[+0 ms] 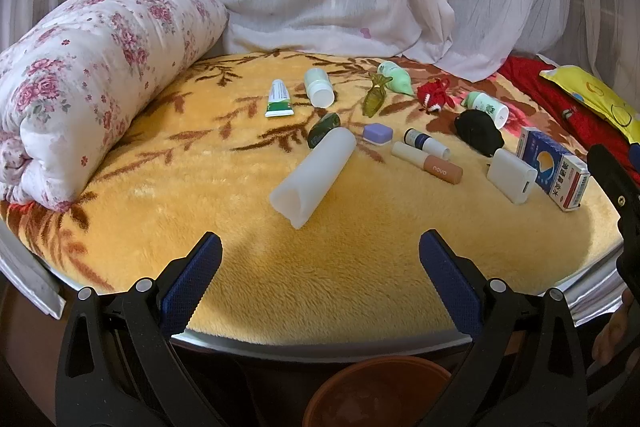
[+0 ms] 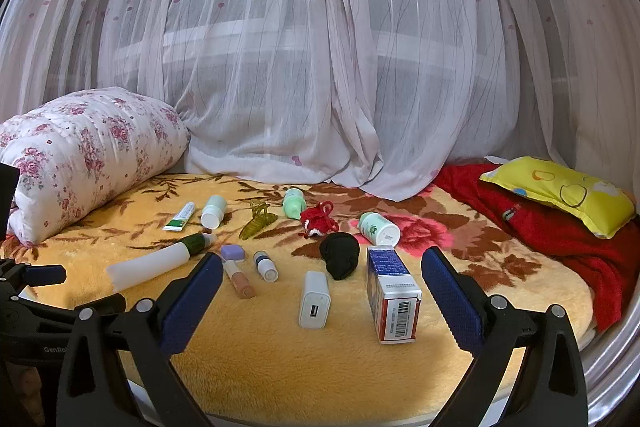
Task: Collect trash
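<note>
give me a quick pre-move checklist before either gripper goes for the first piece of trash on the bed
1. Left gripper open and empty: ok, jaws wide apart, nothing between them.
2. Right gripper open and empty: ok, jaws wide apart.
3. Nearest target free to grasp: ok, the white tube lies alone ahead of the left gripper, though a dark green bottle touches its far end.
4. Right side target clear: ok, the blue and red box and white charger lie apart on the blanket.
5. Bin ready: cannot tell, a brown tub sits below the bed edge, its inside barely visible.
6. Grippers clear of each other: ok, apart in both views.
</note>
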{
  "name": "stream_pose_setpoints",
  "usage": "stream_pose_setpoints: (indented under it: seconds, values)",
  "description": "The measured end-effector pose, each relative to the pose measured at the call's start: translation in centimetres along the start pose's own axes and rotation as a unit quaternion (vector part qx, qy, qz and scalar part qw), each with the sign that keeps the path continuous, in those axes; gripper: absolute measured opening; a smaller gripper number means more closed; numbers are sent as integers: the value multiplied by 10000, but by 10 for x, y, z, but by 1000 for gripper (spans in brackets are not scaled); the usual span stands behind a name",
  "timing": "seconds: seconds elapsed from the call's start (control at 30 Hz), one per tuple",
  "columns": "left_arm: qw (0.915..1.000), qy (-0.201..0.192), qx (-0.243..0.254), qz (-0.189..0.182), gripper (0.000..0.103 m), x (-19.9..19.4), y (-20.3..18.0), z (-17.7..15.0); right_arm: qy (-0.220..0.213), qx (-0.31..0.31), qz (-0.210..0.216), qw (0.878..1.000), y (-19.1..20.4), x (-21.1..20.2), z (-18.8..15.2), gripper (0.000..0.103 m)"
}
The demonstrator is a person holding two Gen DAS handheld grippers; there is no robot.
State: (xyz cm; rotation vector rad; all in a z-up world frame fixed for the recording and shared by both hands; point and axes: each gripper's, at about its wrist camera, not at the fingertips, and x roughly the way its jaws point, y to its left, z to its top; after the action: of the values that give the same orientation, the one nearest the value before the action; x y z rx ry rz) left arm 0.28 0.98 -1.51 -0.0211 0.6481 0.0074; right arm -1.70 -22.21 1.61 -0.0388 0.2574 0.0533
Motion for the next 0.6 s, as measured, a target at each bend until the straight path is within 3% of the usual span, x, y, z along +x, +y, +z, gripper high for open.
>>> stream_pose_setpoints:
  seconds: [0.6]
  values:
    - [10000, 9, -9, 8, 96, 0, -2, 0, 8, 1, -5, 10000, 0, 0, 0, 98]
